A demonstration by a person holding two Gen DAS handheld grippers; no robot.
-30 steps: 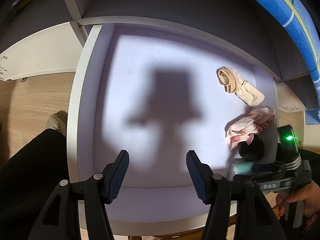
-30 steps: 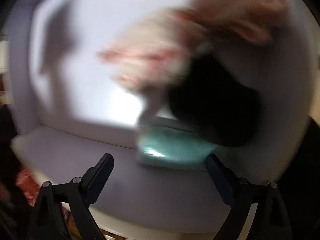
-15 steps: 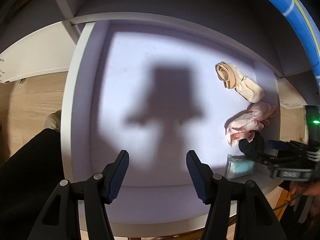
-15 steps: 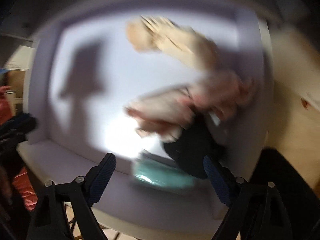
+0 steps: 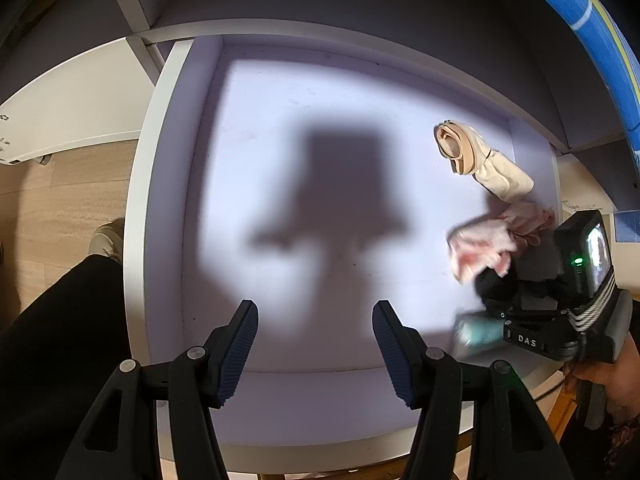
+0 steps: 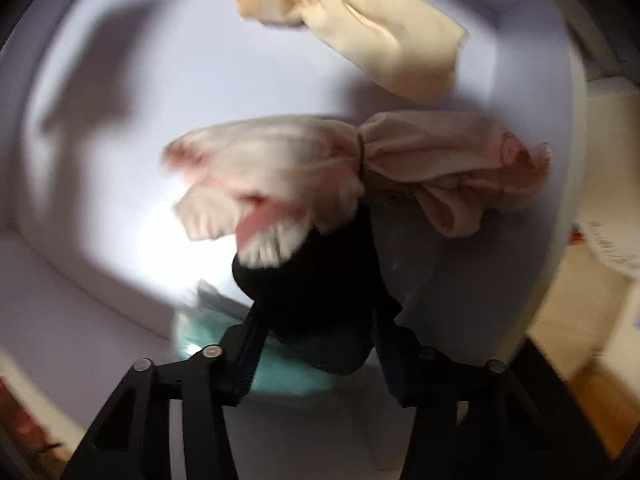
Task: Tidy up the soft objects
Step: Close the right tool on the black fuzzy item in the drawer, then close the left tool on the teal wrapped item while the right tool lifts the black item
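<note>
Two fingers of the right gripper (image 6: 316,344) straddle a black sock (image 6: 320,280) at lower centre, grip uncertain. Its long axis runs up-frame, under a pink sock (image 6: 280,172). Left gripper (image 5: 314,354) hangs apart over the drawer (image 5: 168,184).

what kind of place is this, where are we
Probably a home bedroom or closet: a pulled-out white drawer holding bundled socks, cream and pink, above a wood floor.
</note>
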